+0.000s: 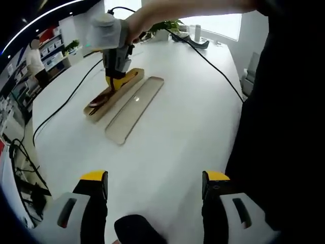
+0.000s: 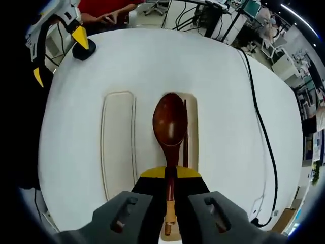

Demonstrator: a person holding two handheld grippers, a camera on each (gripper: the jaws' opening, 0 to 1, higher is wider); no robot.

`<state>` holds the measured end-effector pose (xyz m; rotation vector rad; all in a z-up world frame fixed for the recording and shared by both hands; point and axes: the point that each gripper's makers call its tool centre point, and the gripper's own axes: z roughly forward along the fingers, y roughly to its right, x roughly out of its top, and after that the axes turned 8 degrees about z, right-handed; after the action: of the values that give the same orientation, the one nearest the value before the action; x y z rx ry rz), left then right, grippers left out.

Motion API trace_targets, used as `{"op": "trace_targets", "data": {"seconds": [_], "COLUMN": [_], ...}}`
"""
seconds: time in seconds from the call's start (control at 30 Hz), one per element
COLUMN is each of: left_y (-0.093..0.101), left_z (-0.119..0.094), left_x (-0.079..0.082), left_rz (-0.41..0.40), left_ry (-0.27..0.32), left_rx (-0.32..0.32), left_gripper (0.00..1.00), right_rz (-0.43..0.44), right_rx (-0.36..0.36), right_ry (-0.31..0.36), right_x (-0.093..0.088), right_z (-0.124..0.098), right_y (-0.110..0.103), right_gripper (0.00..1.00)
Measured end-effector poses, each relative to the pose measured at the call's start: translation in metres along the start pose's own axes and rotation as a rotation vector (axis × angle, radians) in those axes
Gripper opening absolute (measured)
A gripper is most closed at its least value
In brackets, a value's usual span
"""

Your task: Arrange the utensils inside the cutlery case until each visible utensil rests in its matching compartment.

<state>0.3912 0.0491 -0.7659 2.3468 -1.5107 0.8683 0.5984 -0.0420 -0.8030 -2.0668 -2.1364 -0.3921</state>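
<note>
With your right hand-held gripper (image 2: 170, 175) clamped on the spoon (image 2: 170, 124) handle over the cutlery case (image 2: 190, 109) mid-surface, keep the bowl in line with the chopsticks (image 2: 185, 134), lower it flat, then release, leaving your wide-open left hand-held gripper (image 1: 155, 183) back near the edge.

right gripper (image 2: 170, 175) jaws clamping spoon (image 2: 170, 127), over case (image 2: 192, 109)

You hold a glossy dark wooden spoon (image 2: 170, 124) over a smooth beige plastic case (image 2: 192, 127) on the matt white table (image 2: 228, 112).
</note>
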Motion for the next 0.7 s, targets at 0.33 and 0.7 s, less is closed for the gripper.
{"op": "trace_targets", "data": {"seconds": [0.33,0.7], "left_y": [-0.001,0.002], "left_z": [0.005,0.007], "left_x": [0.017,0.016], "left_rz": [0.011,-0.005], "left_ry": [0.041,0.039], "left_rx": [0.001,-0.002], "left_gripper": [0.77,0.76], "right_rz": [-0.006,-0.021], "right_rx": [-0.031,-0.018], "right_ry": [0.009,0.016], "right_x": [0.001,-0.001], "right_z": [0.003,0.007], "right_y": [0.008,0.01], "right_gripper": [0.0,0.0]}}
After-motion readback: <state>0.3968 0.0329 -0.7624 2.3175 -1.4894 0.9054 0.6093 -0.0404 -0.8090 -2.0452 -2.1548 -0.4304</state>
